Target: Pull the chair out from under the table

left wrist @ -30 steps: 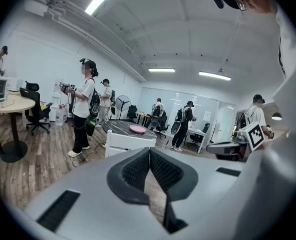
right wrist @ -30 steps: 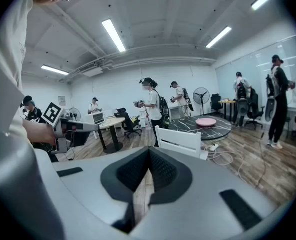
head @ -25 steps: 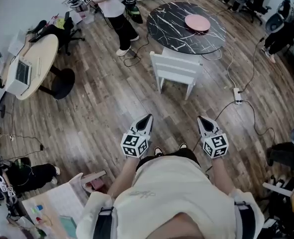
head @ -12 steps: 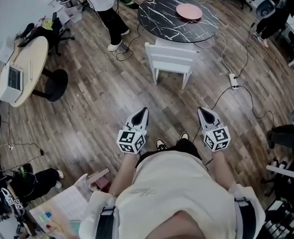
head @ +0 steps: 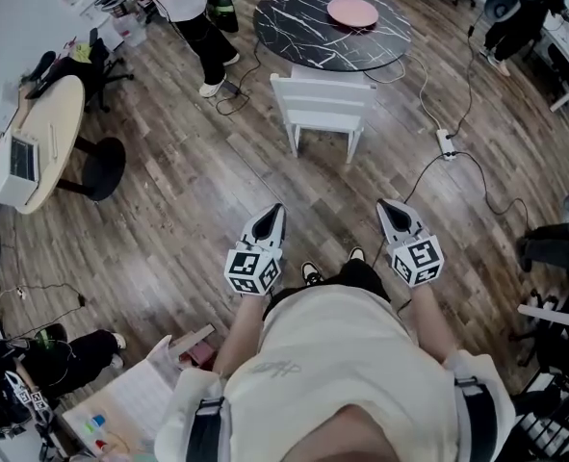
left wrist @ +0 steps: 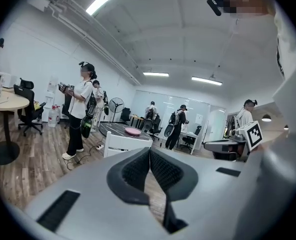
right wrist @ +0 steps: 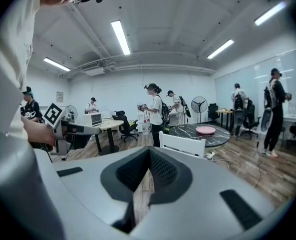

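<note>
Left gripper (head: 276,210) and right gripper (head: 386,205) edged forward, closed and empty. Rigid, light-looking chair (head: 321,102) at twelve o'clock: grasp its backrest.

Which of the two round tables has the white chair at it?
The black marbled table with the pink plate, top centre; the beige table at left holds a laptop instead.

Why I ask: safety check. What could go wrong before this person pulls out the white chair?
A black cable and white power strip lie on the wood floor right of the white wooden chair; feet or chair legs might snag them. The left hand-held gripper and right hand-held gripper are both shut, so they must open first.
</note>
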`<state>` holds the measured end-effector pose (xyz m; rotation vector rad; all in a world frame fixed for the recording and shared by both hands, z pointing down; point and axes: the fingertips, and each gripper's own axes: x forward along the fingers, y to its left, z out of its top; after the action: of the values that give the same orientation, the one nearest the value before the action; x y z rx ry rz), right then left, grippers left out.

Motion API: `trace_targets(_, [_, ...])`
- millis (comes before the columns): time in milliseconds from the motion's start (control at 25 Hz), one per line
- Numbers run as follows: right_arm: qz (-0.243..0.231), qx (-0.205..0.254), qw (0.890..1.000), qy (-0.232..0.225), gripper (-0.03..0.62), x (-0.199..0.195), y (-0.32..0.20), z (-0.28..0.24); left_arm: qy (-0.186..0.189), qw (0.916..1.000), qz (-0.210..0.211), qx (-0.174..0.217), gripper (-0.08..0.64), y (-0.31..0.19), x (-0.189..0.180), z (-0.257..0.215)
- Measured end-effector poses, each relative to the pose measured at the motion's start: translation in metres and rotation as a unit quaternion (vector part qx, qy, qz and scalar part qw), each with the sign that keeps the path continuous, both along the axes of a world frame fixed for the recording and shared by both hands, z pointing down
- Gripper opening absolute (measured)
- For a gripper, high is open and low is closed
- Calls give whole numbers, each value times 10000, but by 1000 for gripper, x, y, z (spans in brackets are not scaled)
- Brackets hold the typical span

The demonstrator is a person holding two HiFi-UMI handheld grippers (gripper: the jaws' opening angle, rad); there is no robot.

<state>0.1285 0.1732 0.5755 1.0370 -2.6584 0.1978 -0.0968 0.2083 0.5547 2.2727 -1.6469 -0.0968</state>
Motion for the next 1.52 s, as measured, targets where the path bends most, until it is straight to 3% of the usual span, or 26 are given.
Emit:
trace_targets(480, [107, -66, 9999, 26, 9, -1, 5, 1, -40, 9998, 176, 129, 20, 3, -2, -1])
trace_targets(600, [99, -90, 9999, 76, 93, 1, 4, 1, 45, 9993, 299, 216, 21, 0, 2, -3])
trace_targets(640, [100, -105, 9998, 101, 127, 2, 3, 3, 35, 9992, 322, 225, 43, -2, 3, -3])
trace_targets(680, [104, -123, 9998, 122, 133, 3, 1, 5, 19, 9992, 334, 220, 135, -4, 3, -3])
trace_targets(720, [107, -139, 9997, 143, 133, 3, 1, 5, 4, 9992, 336, 211, 160, -5, 3, -3])
trace_targets(1040, [79, -169, 9996, 230, 133, 0, -4, 6, 75, 9992, 377, 142, 160, -8, -2, 1])
trace_targets(1240, [114, -421, 9988, 244, 133, 1, -9, 17, 90, 9989, 449, 34, 158, -21, 4, 10])
trace_targets(1520, [245, -616, 9978, 76, 133, 3, -60, 28, -13, 9986, 510, -136, 158, -65, 5, 9])
